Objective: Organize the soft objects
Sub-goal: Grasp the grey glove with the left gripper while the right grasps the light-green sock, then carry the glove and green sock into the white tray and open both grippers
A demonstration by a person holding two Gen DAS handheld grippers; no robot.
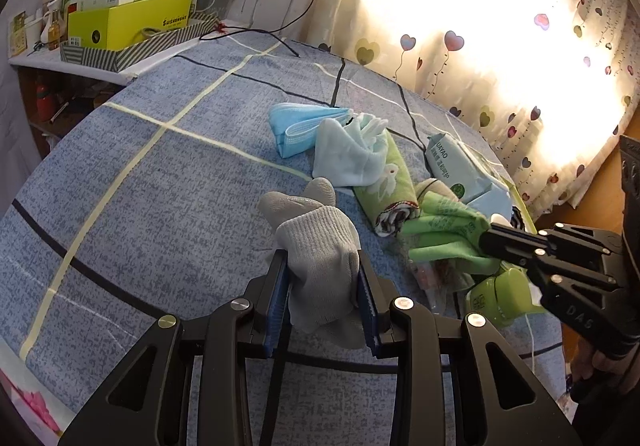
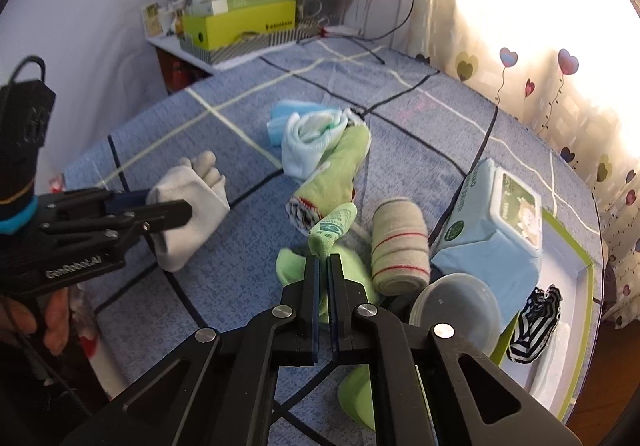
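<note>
Grey glove (image 1: 320, 266) clamped in left tongs (image 1: 323, 298); green glove (image 2: 332, 230) pinched by right tongs (image 2: 324, 282), "GenRobot.AI".

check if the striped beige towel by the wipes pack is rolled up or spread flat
Rolled up. The striped beige towel lies as a tight cylinder beside the wipes pack, its red stripes wrapping around it.

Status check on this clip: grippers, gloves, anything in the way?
Left hand-held gripper shut on grey glove. Right hand-held gripper shut on green glove. Rolled towel, wipes pack crowd the right.
</note>
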